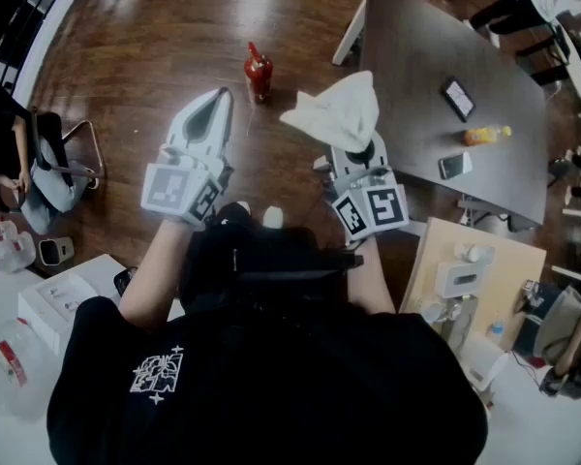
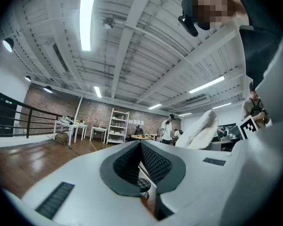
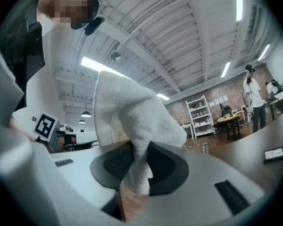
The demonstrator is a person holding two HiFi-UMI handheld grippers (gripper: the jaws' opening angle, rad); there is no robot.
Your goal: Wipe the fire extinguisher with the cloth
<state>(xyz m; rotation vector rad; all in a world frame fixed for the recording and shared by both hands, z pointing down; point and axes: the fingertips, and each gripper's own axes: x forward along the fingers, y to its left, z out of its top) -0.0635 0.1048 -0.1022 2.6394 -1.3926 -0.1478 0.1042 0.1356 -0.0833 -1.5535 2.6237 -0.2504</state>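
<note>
While the person in a black printed T-shirt (image 1: 261,386) holds both tools out low over the floor, the left gripper (image 1: 216,102) is clenched, its dark ribbed pads meeting at the tip with nothing between them. The left gripper view shows the same. The right gripper (image 1: 360,153) is just beside it, the two apart, each with a square-marker cube at the back. Its jaws are grasping a white fluffy terry cloth (image 1: 334,109). In the right gripper view the cloth (image 3: 132,112) is pinched by a narrow fold between the pads, and the rest bunches up above and over the tips.

Just right of the person is a light wooden board (image 1: 523,250) carrying white devices.

Ahead of both tips, roughly between them and nearer the left one, the small red fire extinguisher with a black top (image 1: 258,71) sits on the glossy brown wooden floor (image 1: 165,27). It seems upright, but it's small in the head view. It touches neither the gripper nor the cloth.

Further right is a dark grey rectangular table (image 1: 416,56). On it are a black phone (image 1: 457,98), an orange bottle (image 1: 486,135) lying down and a second phone (image 1: 453,165).

Far back in the gripper views there's white open shelving (image 2: 119,125) against a brick wall (image 2: 52,108), and a standing person in a white top (image 3: 252,95).
</note>
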